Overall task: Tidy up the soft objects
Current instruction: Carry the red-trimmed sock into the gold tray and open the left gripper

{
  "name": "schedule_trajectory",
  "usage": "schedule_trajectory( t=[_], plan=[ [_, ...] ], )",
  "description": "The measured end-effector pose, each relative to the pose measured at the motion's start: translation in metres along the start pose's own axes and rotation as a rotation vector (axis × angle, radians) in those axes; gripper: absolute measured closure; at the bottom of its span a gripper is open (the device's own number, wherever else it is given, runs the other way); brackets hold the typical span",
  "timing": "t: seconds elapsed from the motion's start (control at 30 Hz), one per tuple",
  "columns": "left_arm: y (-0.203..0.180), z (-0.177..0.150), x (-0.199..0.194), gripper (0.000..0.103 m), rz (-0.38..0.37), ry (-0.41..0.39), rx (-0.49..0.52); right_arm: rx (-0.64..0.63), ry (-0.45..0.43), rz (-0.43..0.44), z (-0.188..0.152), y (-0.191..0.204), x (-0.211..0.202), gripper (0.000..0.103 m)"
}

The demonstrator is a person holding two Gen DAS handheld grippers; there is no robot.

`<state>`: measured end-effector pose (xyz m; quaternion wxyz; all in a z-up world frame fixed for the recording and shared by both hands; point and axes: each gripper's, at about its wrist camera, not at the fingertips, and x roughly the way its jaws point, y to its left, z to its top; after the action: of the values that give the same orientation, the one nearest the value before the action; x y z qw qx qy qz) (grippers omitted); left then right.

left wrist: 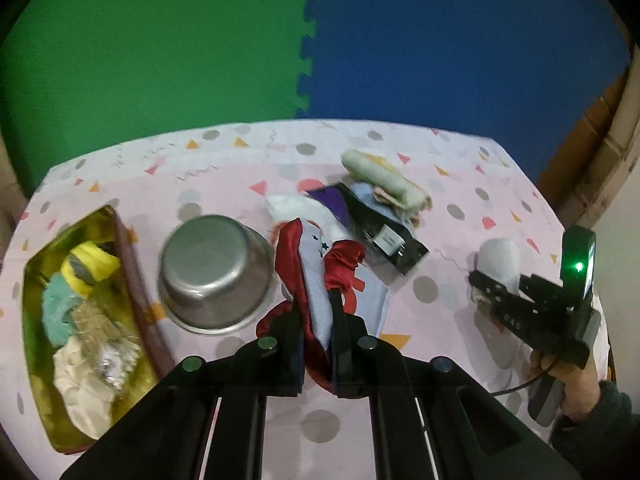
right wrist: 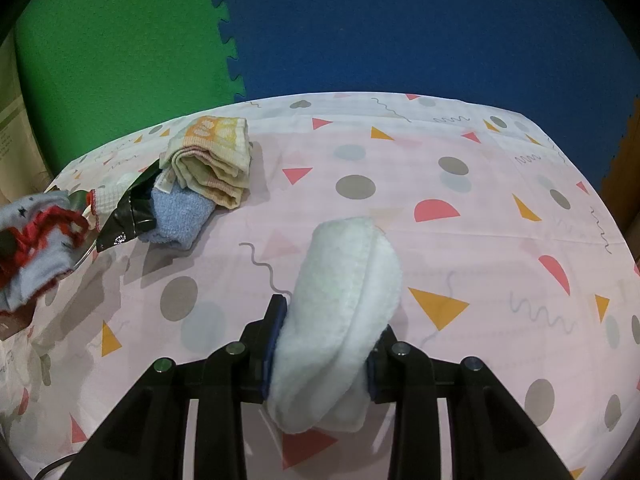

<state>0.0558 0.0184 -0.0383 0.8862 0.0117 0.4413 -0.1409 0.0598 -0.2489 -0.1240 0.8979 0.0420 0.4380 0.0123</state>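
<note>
Left hand-held gripper (left wrist: 318,320) pinches the red-and-blue cloth (left wrist: 316,276) above the desk (left wrist: 440,184), gold box (left wrist: 40,320) to its left past the steel bowl (left wrist: 212,276); right hand-held gripper (right wrist: 324,336) clamps the white roll (right wrist: 344,308).

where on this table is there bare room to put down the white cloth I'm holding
Bare tablecloth lies right of the towel pile and ahead of the white cloth in the right tongs. It is crowded around the steel bowl, the full box and the pile.
</note>
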Motion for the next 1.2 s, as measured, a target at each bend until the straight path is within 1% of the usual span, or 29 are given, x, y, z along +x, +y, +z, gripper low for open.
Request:
schedule_trajectory(
  t=[0.1,0.27,0.5,0.6,0.77,0.97,1.2],
  plan=[
    [0.014,0.004,-0.012,0.096,0.027,-0.023,-0.021,0.0,0.0,0.0,0.0,0.0,0.0,0.069],
    [0.042,0.009,-0.025,0.096,0.101,-0.05,-0.058,0.0,0.0,-0.001,0.0,0.0,0.0,0.069],
    [0.095,0.007,-0.037,0.096,0.226,-0.063,-0.141,-0.001,0.0,-0.001,0.0,0.0,0.0,0.069],
    [0.118,0.007,-0.041,0.096,0.259,-0.068,-0.181,-0.001,0.0,-0.001,0.0,0.0,0.0,0.069],
    [0.156,0.003,-0.044,0.096,0.337,-0.076,-0.248,-0.001,0.0,-0.002,0.0,0.0,0.0,0.069],
    [0.185,-0.001,-0.038,0.096,0.385,-0.067,-0.27,-0.001,0.0,-0.003,0.0,0.0,0.0,0.069],
    [0.216,-0.007,-0.022,0.096,0.408,-0.038,-0.322,-0.004,0.0,-0.007,0.0,0.0,-0.001,0.069]
  ],
)
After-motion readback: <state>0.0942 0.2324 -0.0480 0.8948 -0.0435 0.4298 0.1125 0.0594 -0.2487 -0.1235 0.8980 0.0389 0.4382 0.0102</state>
